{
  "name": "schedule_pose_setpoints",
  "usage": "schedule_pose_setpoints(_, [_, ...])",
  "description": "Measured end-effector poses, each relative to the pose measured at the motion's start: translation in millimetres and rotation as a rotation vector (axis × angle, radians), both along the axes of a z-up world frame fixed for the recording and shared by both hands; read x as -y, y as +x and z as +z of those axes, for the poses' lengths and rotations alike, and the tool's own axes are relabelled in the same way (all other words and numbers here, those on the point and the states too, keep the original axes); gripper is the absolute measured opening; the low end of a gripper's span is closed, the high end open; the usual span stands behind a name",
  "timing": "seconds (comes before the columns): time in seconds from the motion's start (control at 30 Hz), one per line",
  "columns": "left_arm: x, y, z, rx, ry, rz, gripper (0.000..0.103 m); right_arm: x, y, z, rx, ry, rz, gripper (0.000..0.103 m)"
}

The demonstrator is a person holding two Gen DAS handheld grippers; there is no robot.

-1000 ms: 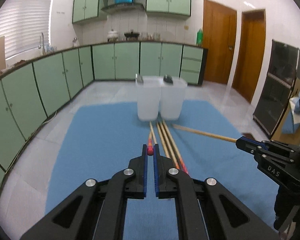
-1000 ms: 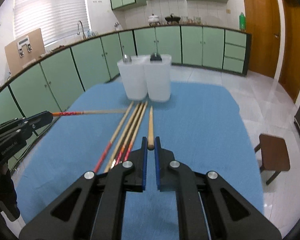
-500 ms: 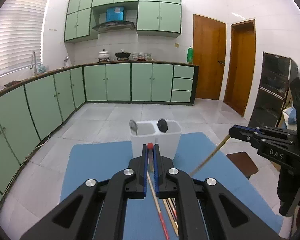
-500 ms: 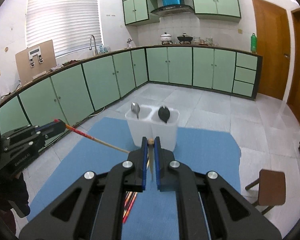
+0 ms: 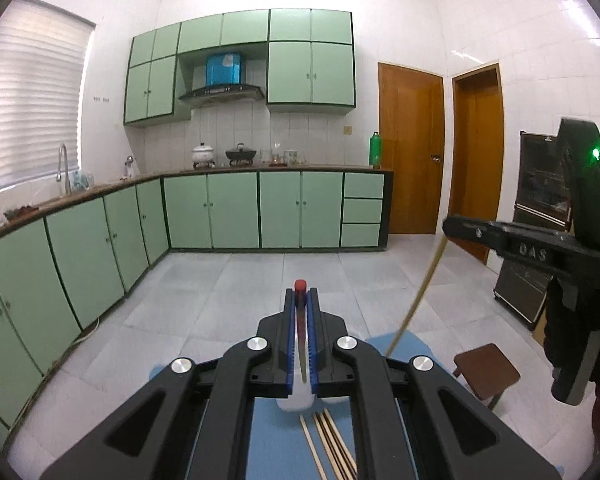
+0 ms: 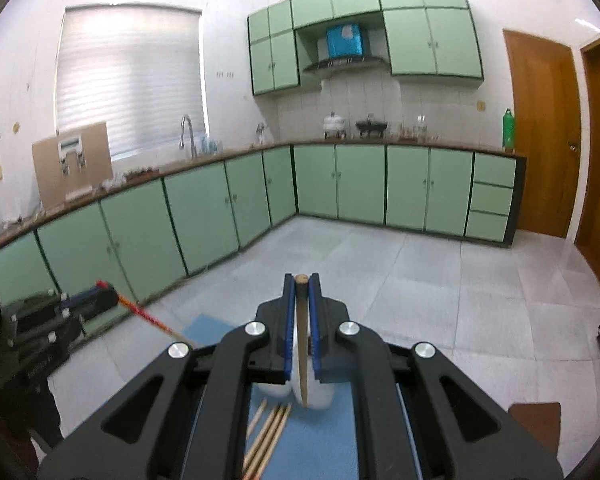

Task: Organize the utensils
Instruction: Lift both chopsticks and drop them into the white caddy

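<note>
**Two chopsticks lifted above the white holder: risks and grip**

Risks, judged from the present pose. Each stick pinched at its top end only and hanging long below, so likely to swing or pivot between the pads; tip then apt to miss the mouth of the white translucent plastic two-compartment holder (image 6: 318, 394), strike its rim, or tip the light holder over. Both sticks aimed toward the same holder, hence a chance of crossing or knocking together. Holder largely hidden behind both claws, so aiming partly blind.

Left claw (image 5: 301, 294): pads together, clamped on the red-tipped wooden chopstick (image 5: 300, 286), shaft slanting down toward the holder. Right claw (image 6: 301, 282): pads together, clamped on the plain brown wooden chopstick (image 6: 302, 344), its point hanging just in front of the holder.

Remaining wooden chopsticks (image 6: 270, 426) flat on the blue-covered desk (image 6: 332, 440), just nearer than the holder.
</note>
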State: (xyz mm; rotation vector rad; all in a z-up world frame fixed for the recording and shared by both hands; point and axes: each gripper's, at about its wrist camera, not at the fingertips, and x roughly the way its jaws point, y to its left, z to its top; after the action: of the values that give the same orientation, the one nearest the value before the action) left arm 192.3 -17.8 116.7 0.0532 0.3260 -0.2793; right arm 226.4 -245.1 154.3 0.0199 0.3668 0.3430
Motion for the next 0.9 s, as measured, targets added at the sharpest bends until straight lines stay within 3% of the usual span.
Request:
schedule_pose_setpoints(0.2, [11.8, 43.3, 1.9, 0.011, 0.015, 0.008, 0.005, 1.4, 47.9, -1.1, 0.035, -0.010, -0.055, 0.006])
schedule_pose_setpoints(0.43, [24.5, 86.5, -19.1, -0.017, 0.008, 0.023, 0.005, -2.5, 94.4, -51.4, -0.077, -0.008, -0.086, 0.006])
schedule_pose_setpoints(0.63, [29.0, 113.8, -51.4, -0.132, -0.007, 0.010, 0.006, -15.1, 106.3, -84.7, -0.165, -0.027, -0.062, 0.008])
schedule_pose_setpoints(0.7, [26.3, 113.9, -59.9, -0.156, -0.020, 0.015, 0.011, -14.5, 102.4, -90.0, -0.162, -0.033, -0.073, 0.031])
schedule_pose_setpoints(0.77, [22.8, 108.7, -62.8, -0.154, -0.020, 0.018, 0.023, -11.4, 90.7, -93.1, -0.148, -0.020, -0.085, 0.042])
schedule_pose_setpoints(0.8, [20.9, 104.4, -64.0, -0.151, -0.020, 0.021, 0.030, -7.8, 84.8, -94.2, -0.147, -0.013, -0.090, 0.042])
schedule_pose_setpoints(0.9, [12.7, 82.6, -69.1, -0.150, -0.022, 0.028, 0.034, 2.0, 64.3, -98.6, -0.146, -0.004, -0.114, 0.045])
